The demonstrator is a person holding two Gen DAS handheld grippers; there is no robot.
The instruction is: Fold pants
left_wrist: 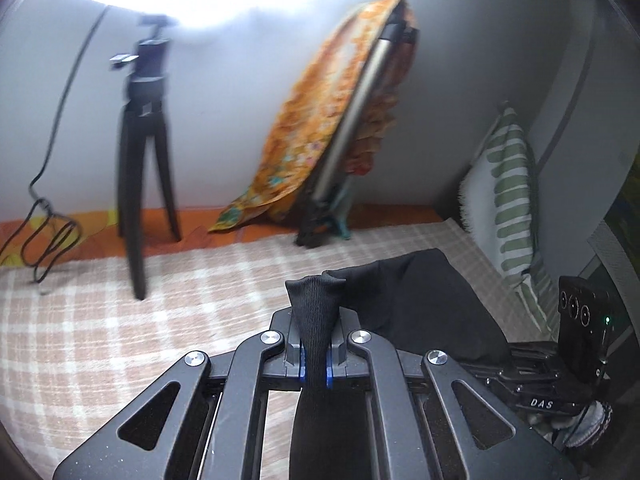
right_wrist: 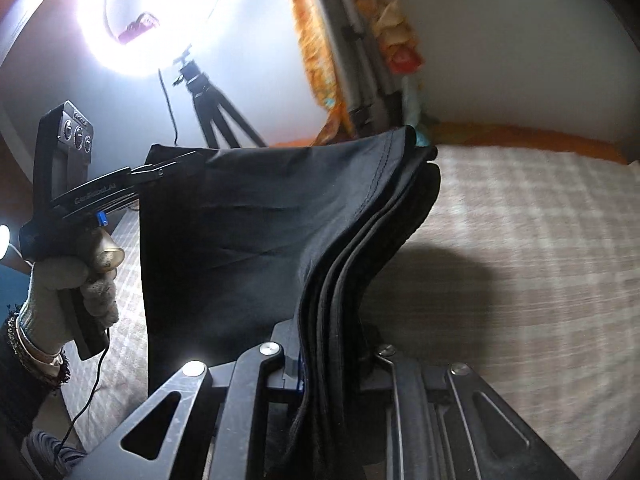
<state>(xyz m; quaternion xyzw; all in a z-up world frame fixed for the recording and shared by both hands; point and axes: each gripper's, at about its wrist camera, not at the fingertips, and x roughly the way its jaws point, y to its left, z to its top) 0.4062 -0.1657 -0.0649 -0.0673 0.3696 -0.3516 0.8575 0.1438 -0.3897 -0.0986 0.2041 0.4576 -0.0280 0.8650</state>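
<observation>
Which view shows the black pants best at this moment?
The right wrist view: the black pants hang spread between the left gripper and the right gripper, stacked edges visible. The left wrist view shows only a ribbed strip pinched between its fingers and a dark fold beyond.

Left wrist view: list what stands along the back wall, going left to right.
Black cable → black tripod → orange patterned cloth draped over a folded stand → green-striped pillow.
</observation>
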